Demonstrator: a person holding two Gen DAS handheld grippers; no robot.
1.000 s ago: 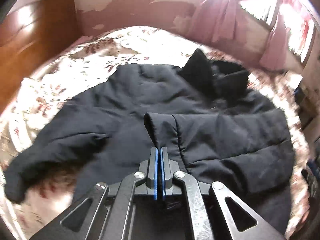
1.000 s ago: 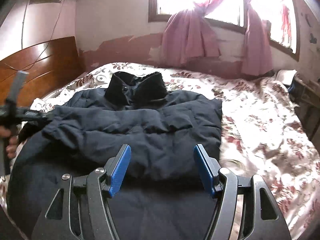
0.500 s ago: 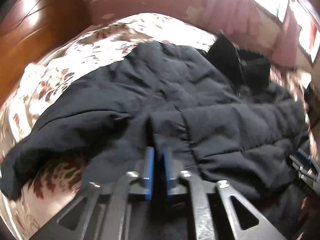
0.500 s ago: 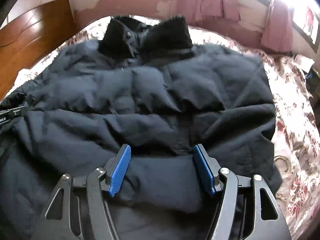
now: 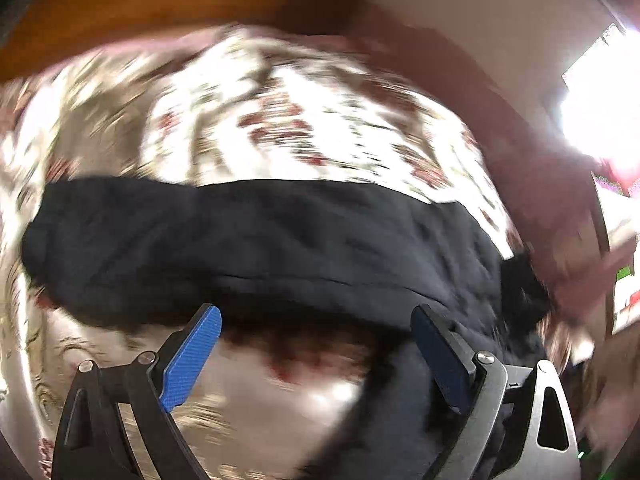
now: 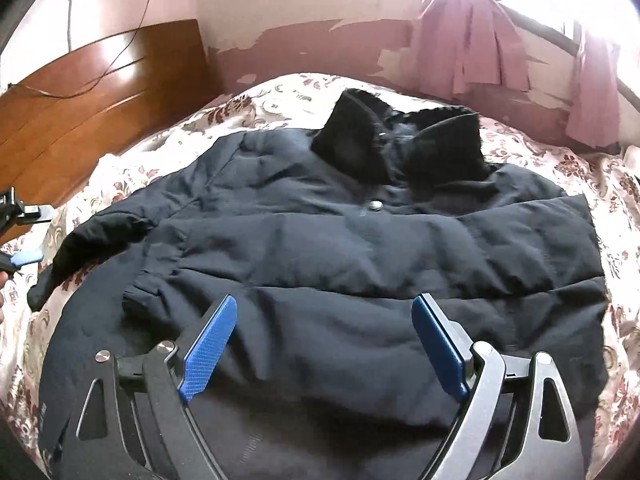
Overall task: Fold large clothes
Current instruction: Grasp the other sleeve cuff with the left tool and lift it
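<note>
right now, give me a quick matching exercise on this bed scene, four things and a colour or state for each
Things:
1. jacket
2. collar
3. curtain
4. right gripper

Colour or state:
a. pink, bunched at the window
b. open, nothing between its pads
c. dark navy, spread on the floral bedspread
d. black and furry

Pairs: 1-c, 2-d, 3-a, 4-b

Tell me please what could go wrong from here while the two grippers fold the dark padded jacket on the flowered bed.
1. The folded sleeve lies loose across the dark navy padded jacket; both grippers have just been opening and hold nothing, so it may slide back.
2. The other sleeve hangs out over the flowered bedspread; the left gripper may pinch the bedspread with it.
3. The bulky black furry collar may keep the fold from lying flat.
</note>
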